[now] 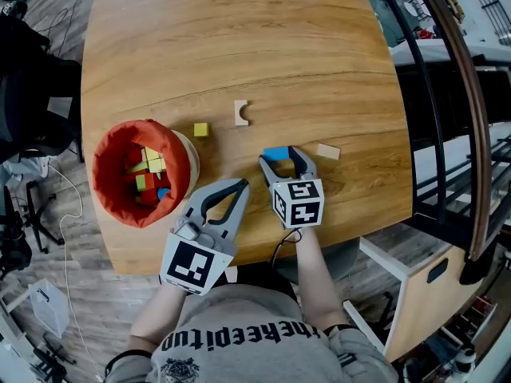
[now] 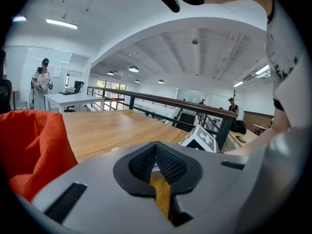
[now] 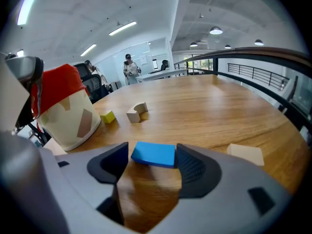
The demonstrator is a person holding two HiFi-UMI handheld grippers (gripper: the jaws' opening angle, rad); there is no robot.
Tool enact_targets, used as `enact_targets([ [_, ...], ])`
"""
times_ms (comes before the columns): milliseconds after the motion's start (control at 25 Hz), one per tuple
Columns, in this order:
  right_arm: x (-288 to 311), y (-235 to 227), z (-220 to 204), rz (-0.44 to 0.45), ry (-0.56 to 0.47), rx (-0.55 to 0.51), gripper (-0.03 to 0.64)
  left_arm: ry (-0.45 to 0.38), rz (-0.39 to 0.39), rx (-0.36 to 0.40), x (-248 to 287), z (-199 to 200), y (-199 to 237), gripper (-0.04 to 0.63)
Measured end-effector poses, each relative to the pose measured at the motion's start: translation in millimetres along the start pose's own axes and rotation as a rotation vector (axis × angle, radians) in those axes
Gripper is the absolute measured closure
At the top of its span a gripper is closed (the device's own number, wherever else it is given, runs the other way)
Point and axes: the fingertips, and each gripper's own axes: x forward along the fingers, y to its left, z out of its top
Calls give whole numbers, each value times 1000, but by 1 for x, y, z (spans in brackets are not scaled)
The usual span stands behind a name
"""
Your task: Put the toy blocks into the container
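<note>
While the blue block (image 1: pixel 275 152) lies flat on the tabletop (image 1: pixel 319 70) right of the container (image 1: pixel 112 138), it is flanked, unclamped, by the wide-open right claw (image 1: pixel 280 156); the left claw (image 1: pixel 242 185) is held shut, empty, beside the container.

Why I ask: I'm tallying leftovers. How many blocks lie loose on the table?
4: yellow cube near the container, notched wooden block beyond it, blue block between the right gripper's open jaws, beige block to its right.

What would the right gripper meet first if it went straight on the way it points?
The flat blue block, lying between the open jaws of the right gripper; probably the wooden table next.
</note>
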Motion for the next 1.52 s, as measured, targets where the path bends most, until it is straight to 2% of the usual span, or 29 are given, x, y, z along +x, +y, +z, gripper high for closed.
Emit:
enact_targets([
  [240, 3, -5, -3, -73, 25, -25, 330, 2, 1, 1, -1, -1, 1, 581],
  [520, 3, -7, -3, -69, 23, -22, 337, 4, 3, -1, -1, -2, 3, 581],
  [800, -3, -1, -1, -33, -1, 32, 337, 0, 2, 7, -3, -1, 2, 581],
  [1160, -30, 22, 17, 22, -67, 4, 339, -23, 22, 21, -14, 5, -5, 581],
  [1520, -65, 60, 58, 103, -185, -44, 339, -64, 62, 37, -36, 13, -6, 581],
])
